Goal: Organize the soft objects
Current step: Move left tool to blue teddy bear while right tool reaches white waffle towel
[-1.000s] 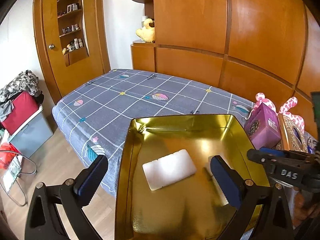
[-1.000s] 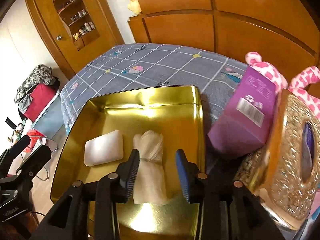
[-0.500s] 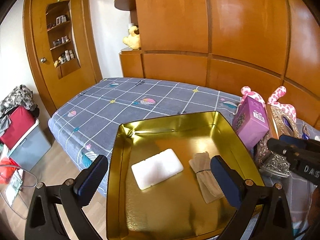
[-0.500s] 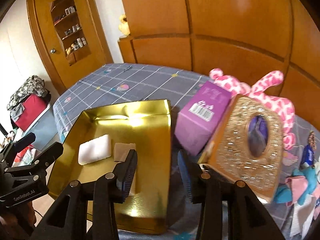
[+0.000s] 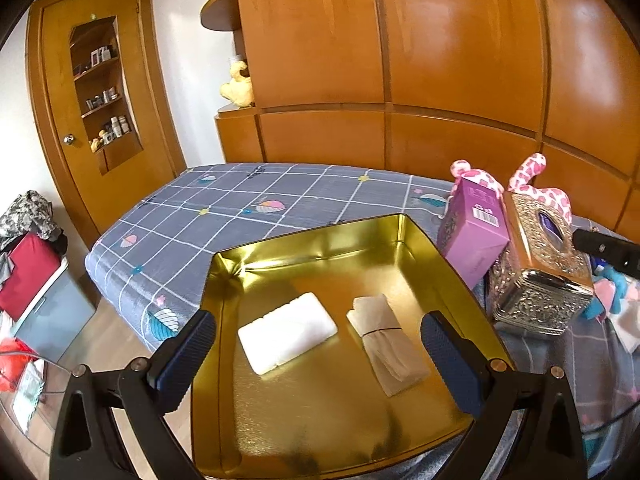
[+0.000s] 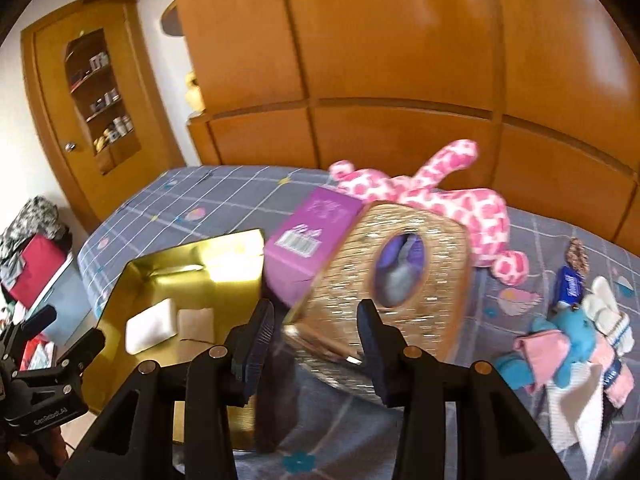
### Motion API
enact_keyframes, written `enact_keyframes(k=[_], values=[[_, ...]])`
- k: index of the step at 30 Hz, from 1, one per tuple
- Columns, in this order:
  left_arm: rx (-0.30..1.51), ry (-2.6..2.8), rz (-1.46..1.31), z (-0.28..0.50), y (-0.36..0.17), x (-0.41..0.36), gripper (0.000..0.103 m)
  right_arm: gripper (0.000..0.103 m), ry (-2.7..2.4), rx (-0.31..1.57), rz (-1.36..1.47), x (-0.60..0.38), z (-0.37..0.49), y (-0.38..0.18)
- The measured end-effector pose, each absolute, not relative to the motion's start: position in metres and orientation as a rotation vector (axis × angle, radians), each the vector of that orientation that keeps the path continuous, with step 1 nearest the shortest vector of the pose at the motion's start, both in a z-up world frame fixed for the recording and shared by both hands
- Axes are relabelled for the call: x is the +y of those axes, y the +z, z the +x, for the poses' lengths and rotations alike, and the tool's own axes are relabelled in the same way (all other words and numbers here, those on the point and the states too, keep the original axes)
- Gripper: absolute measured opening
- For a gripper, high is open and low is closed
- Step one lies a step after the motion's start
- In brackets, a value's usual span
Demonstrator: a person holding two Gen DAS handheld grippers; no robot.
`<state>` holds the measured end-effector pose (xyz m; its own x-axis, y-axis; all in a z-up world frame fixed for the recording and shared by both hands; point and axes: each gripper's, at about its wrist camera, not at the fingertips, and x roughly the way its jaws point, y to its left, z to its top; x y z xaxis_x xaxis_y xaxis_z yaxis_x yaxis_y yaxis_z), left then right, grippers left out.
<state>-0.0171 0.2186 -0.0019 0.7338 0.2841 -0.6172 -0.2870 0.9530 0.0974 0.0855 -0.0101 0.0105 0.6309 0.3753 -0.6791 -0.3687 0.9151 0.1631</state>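
A gold tray (image 5: pixel 304 432) lies on the grey checked bed; it also shows in the right wrist view (image 6: pixel 132 280). In it lie a white pad (image 5: pixel 286 332) and a tan folded cloth bound with a band (image 5: pixel 386 340). My left gripper (image 5: pixel 318 354) is open and empty, its fingers spread above the tray's near part. My right gripper (image 6: pixel 316 338) is open and empty, in front of the gold tissue box (image 6: pixel 384 276). A pink spotted plush (image 6: pixel 432 196) lies behind the box. A blue plush (image 6: pixel 568 340) with pink and white cloths lies at the right.
A purple carton (image 6: pixel 312 236) leans between tray and tissue box. A wooden headboard wall (image 5: pixel 440 80) stands behind the bed. A door with shelves (image 5: pixel 100 100) is at the left. A grey bin with red cloth (image 5: pixel 36 292) stands on the floor.
My right gripper has let go of the tan cloth in the tray, pulled back and swung right toward the tissue box. My left gripper has drawn back and up from the tray.
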Motion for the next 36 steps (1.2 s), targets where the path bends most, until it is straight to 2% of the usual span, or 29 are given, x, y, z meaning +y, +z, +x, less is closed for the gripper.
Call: enact_keyframes(k=[6, 13, 21, 29, 32, 36], values=[[0.664, 0.202, -0.027, -0.021, -0.003, 0.204, 0.103, 0.043, 0.329, 0.761, 0.021, -0.058, 0.09, 0.014], [0.656, 0.021, -0.011, -0.023, -0.002, 0.168, 0.102, 0.044, 0.127, 0.766, 0.107, -0.158, 0.098, 0.015], [0.685, -0.237, 0.043, -0.008, 0.0, 0.092, 0.102, 0.049, -0.125, 0.759, 0.29, -0.286, 0.103, 0.011], [0.75, -0.41, 0.118, 0.028, -0.002, 0.01, 0.083, 0.049, -0.235, 0.773, 0.424, -0.353, 0.101, -0.02], [0.769, -0.444, 0.149, 0.047, -0.007, -0.022, 0.078, 0.049, -0.231, 0.768, 0.486, -0.364, 0.101, -0.024], [0.794, -0.46, 0.188, 0.074, -0.02, -0.061, 0.078, 0.049, -0.208, 0.751, 0.53, -0.365, 0.1, -0.024]])
